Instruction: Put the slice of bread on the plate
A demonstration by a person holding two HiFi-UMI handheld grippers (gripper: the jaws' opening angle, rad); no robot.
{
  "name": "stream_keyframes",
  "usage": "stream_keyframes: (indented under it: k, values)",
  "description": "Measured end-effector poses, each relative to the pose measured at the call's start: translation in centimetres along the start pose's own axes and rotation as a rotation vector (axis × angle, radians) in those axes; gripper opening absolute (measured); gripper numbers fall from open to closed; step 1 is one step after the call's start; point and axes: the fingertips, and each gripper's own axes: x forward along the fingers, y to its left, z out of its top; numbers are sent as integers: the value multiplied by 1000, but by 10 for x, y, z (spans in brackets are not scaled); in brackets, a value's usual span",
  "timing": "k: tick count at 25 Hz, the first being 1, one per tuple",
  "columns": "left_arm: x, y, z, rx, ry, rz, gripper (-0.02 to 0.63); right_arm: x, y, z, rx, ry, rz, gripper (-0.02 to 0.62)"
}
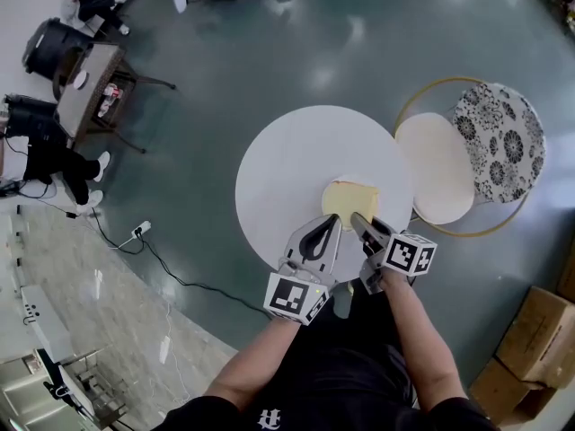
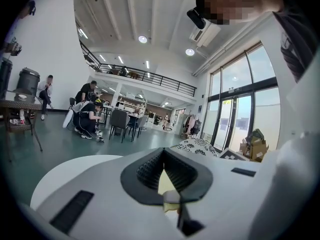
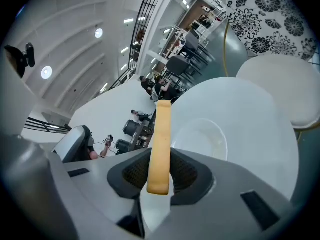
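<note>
Two forearms reach out from the bottom of the head view, each carrying a grey two-jaw gripper with a black-and-white marker cube. The left gripper (image 1: 332, 221) (image 2: 163, 153) is clenched, its ribbed dark pads meeting at the tips. A pale yellow patch shows in the gap behind those tips. It is probably the bread seen past them rather than anything pinched.

The right gripper (image 1: 358, 219) (image 3: 160, 153) is grasping the pale yellow square slice of bread (image 1: 352, 197) (image 3: 161, 139). In its own view the slice stands edge-on between the two pads, its browner crust end nearest the camera, and runs out well past the fingertips. In the head view the slice shows its broad face upward, over the near right part of the round white table (image 1: 287, 164) (image 3: 255, 119), with both grippers' tips at its near edge.

Just beyond the right gripper's jaws, beside the slice in that view, a shallow round white plate (image 3: 201, 140) lies on the tabletop, nearly the same colour as the table.

Just past the table to the right stands a gold-framed chair with a round white seat (image 1: 437, 167) (image 3: 287, 89) and a black-and-white floral back cushion (image 1: 499, 138) (image 3: 272, 19). Brown cardboard boxes (image 1: 532, 330) sit on the grey-green floor at lower right. A white power strip (image 1: 139, 232) with a dark cable lies on the floor to the left. Farthest off, at upper left, are a small brown side table (image 1: 90, 83), a dark armchair (image 1: 56, 48) and a seated person (image 1: 85, 5).
</note>
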Motion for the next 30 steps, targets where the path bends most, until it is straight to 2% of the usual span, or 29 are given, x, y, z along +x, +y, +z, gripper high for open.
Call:
stream_keyframes:
  k: [5, 9, 16, 21, 24, 30]
  values:
    - [6, 4, -3, 1, 11, 2, 6, 7, -13, 2, 27, 19, -38, 94]
    - [8, 7, -5, -1, 17, 9, 6, 8, -20, 2, -14, 39, -100, 94]
    - [15, 12, -11, -8, 24, 17, 6, 10, -37, -9, -244, 169, -301, 167]
    - [14, 14, -10, -11, 20, 16, 6, 10, -41, -10, -358, 233, -379, 195]
    - [13, 14, -10, -15, 23, 17, 6, 9, -41, -6, -358, 226, -395, 227]
    - [12, 11, -13, -14, 26, 14, 6, 5, -50, -7, -364, 207, -437, 250]
